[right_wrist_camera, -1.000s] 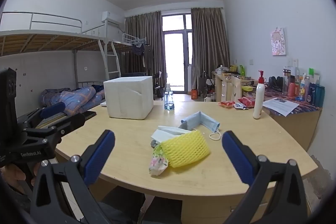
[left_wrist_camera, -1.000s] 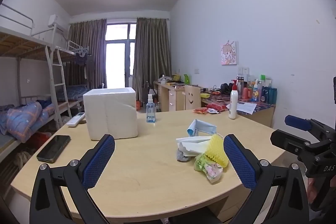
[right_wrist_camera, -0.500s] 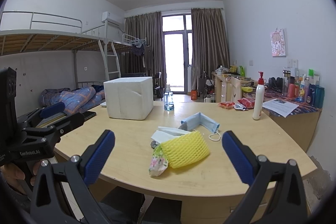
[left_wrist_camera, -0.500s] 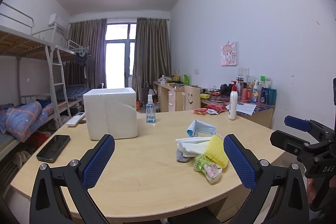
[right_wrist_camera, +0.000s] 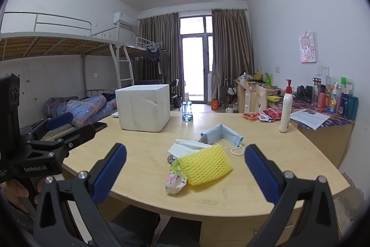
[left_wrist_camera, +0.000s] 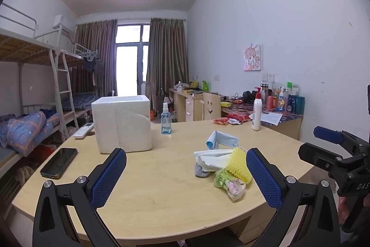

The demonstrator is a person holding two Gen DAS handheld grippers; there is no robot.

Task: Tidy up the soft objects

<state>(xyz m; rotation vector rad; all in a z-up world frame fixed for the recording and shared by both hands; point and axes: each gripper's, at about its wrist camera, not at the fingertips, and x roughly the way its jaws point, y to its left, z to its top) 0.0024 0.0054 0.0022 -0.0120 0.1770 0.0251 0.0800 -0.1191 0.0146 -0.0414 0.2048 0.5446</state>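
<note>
Left wrist view: nothing has shifted over the last second. My left gripper (left_wrist_camera: 186,177) and right gripper (right_wrist_camera: 185,175) both remain spread wide, empty. The soft pile (right_wrist_camera: 203,161) lies untouched near the table (left_wrist_camera: 150,189) edge, foam box (left_wrist_camera: 122,123) behind. Sorting has not begun.

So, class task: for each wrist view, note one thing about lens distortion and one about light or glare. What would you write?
Left wrist view: fisheye bends the wall edges, black corners frame the picture; the balcony door is blown out white. Right wrist view: same curving, bunk rail bowed; glare streaks the table beyond the spray bottle.
</note>
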